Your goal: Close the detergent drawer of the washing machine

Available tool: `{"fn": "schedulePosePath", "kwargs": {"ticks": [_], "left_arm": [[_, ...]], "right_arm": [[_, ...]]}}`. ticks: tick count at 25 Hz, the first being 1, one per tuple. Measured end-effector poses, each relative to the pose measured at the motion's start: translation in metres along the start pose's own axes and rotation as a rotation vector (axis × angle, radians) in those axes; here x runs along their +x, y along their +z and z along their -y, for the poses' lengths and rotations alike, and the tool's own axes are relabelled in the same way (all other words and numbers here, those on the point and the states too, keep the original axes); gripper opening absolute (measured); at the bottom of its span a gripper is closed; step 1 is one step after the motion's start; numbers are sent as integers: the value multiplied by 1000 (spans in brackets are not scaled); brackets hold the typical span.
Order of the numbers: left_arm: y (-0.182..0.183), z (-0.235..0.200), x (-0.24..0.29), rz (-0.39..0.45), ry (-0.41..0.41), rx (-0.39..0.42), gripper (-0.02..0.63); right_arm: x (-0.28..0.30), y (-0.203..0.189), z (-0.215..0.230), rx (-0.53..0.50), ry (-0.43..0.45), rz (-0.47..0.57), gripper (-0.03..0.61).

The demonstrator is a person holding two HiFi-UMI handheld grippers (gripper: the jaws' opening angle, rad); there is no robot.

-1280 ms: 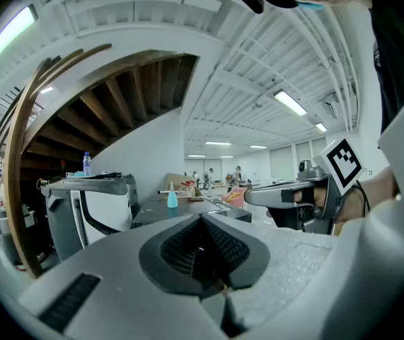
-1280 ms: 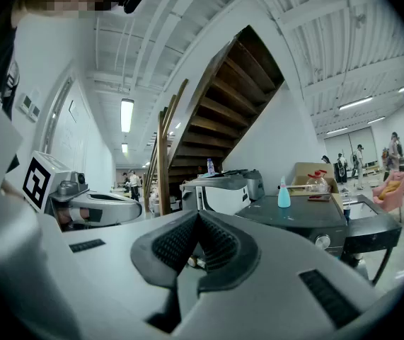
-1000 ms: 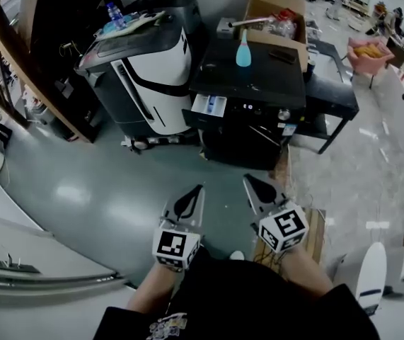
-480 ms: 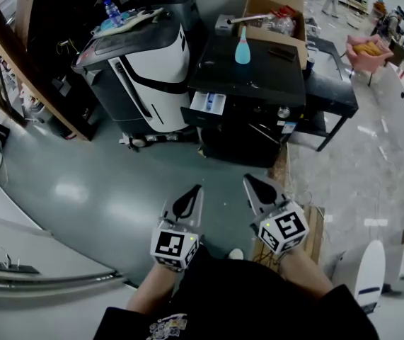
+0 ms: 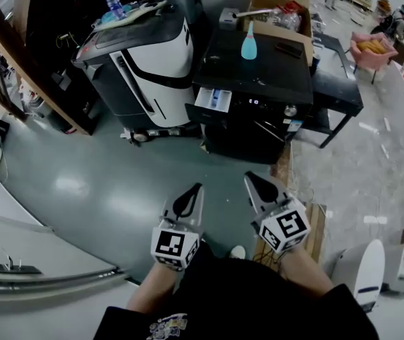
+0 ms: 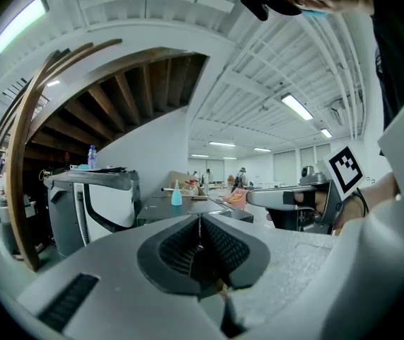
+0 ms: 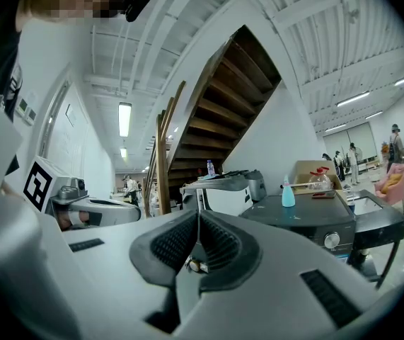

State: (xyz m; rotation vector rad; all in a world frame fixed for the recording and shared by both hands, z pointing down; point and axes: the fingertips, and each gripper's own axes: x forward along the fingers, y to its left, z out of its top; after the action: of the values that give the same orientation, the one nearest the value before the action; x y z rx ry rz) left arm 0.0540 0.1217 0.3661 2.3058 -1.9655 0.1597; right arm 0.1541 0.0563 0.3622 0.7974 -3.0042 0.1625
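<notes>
The black washing machine [image 5: 255, 83] stands across the floor from me, a turquoise bottle [image 5: 249, 44] on its top. Its white detergent drawer [image 5: 212, 99] sticks out open at the upper left of the front. My left gripper [image 5: 191, 190] is held low and near my body, shut and empty, far short of the washer. My right gripper [image 5: 250, 179] is beside it; its jaws are just beginning to open, tips almost touching, nothing between them. The washer [image 7: 308, 218] and bottle [image 7: 288, 193] show ahead in the right gripper view, beyond the jaw tips [image 7: 199, 214].
A black-and-white machine [image 5: 145, 62] stands left of the washer, below a wooden stair frame [image 5: 18, 55]. A cardboard box [image 5: 279, 9] sits behind, a black table [image 5: 336, 83] to the right. A wooden board [image 5: 316, 225] and white appliances [image 5: 368, 275] lie near my right side.
The washer and its neighbours have slid a little lower and to the right in the head view. Both grippers keep their side-by-side place in front of me.
</notes>
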Motion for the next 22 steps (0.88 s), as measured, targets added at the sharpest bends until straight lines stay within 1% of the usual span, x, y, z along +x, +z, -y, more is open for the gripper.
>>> {"fn": "schedulePosePath", "kwargs": {"ticks": [4,12,16,19,22], "left_arm": [[-3,-15,5,-5,-7,-2,6],[-12,-45,22,-41,-25,-26,8],[-11,-57,35,-31,-45,-20,57],[-12,-66,41,-46,-61,-16,77],[-11,-76,46,-42,-74,-14,98]], "right_arm": [[15,-1,0,0,-5,-5,20],[47,-8,4,4,-25,-32,49],[59,-8,8,4,-41,-35,69],[68,-11,11,9,-55,-41,77],[77,-12,12,10,-64,-42,92]]}}
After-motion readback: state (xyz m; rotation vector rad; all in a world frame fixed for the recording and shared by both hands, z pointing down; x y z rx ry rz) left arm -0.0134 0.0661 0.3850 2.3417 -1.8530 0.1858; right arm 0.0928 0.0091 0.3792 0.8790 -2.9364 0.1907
